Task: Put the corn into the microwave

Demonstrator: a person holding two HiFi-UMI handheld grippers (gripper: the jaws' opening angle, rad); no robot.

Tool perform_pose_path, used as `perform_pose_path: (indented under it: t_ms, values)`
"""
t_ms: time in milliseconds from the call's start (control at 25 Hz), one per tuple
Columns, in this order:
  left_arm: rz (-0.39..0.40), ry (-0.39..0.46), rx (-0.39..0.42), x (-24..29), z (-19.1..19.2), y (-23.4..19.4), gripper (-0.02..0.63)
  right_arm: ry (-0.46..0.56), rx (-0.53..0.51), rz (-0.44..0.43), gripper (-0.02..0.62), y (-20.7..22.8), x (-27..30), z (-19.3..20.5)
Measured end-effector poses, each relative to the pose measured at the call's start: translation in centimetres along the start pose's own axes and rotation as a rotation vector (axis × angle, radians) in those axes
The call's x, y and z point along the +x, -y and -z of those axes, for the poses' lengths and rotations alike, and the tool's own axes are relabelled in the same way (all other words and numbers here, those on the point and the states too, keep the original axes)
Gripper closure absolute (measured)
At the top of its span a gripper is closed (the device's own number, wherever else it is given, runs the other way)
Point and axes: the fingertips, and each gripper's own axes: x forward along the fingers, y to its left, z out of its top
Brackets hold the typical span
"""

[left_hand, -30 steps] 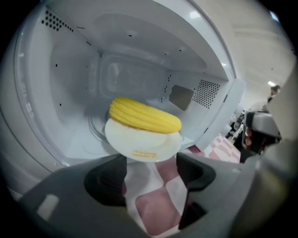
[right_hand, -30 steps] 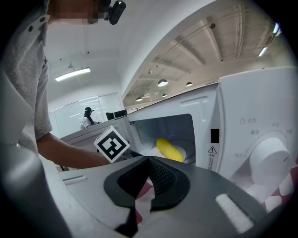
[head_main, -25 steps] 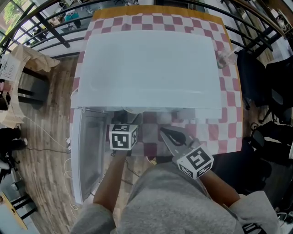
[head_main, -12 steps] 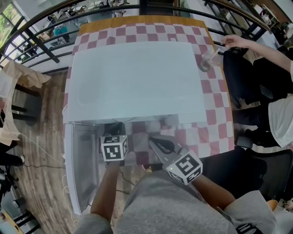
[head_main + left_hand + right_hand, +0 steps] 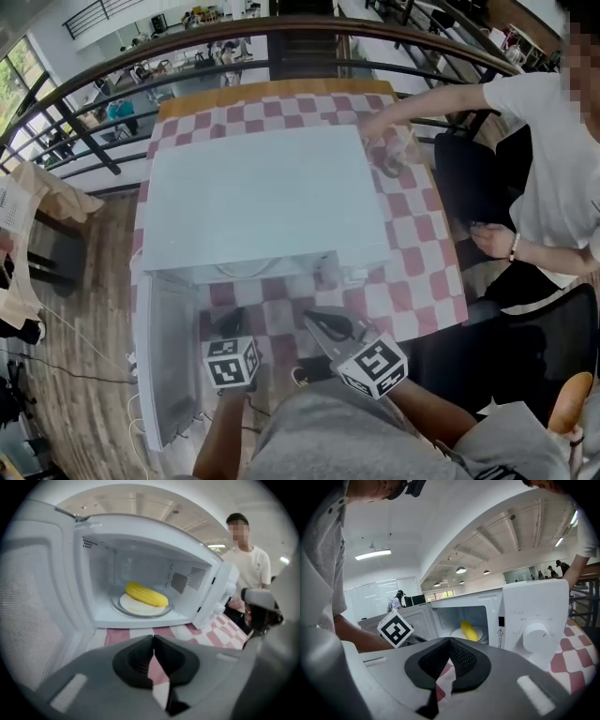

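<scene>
Checked tablecloth (image 5: pixel 412 272) bears microwave (image 5: pixel 267 197); its top hides corn (image 5: pixel 146 595) overhead.

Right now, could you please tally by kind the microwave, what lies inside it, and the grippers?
Microwave: 1
Corn: 1
White plate: 1
Glass turntable: 1
Grippers: 2, the left gripper and the right gripper
Total: 6
</scene>
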Motion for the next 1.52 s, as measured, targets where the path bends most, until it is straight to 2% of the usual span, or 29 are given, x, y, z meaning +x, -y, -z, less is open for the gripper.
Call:
perform_pose_path:
  t_ms: [280, 440, 880, 1120, 1520]
  values:
    - [0.021, 0.169, 0.013, -6.4, -0.4, 3.6, 0.594, 0.041, -0.036, 0.034, 0.597, -1.5, -4.1, 0.5]
    - [0.042, 0.218, 0.035, -9.0, -0.2, 5.8, 0.594, 0.054, -0.039, 0.072, 0.597, -1.6, -7.0, 0.9]
    - [0.059, 0.253, 0.024, -14.1, 2.2, 10.0, 0.594, 0.125, -0.013, 0.122, 0.597, -1.9, -12.7, 0.0]
    - [0.03, 0.287, 0.041, -15.8, 1.1, 12.5, 0.594, 0.151, -0.023, 0.144, 0.597, 0.3, -16.3, -1.0]
    - [-0.016, 0.306, 0.021, -19.1, 4.2, 18.0, 0.594, 0.14, 0.039, 0.198, 0.597, 2.2, -24.6, 3.0]
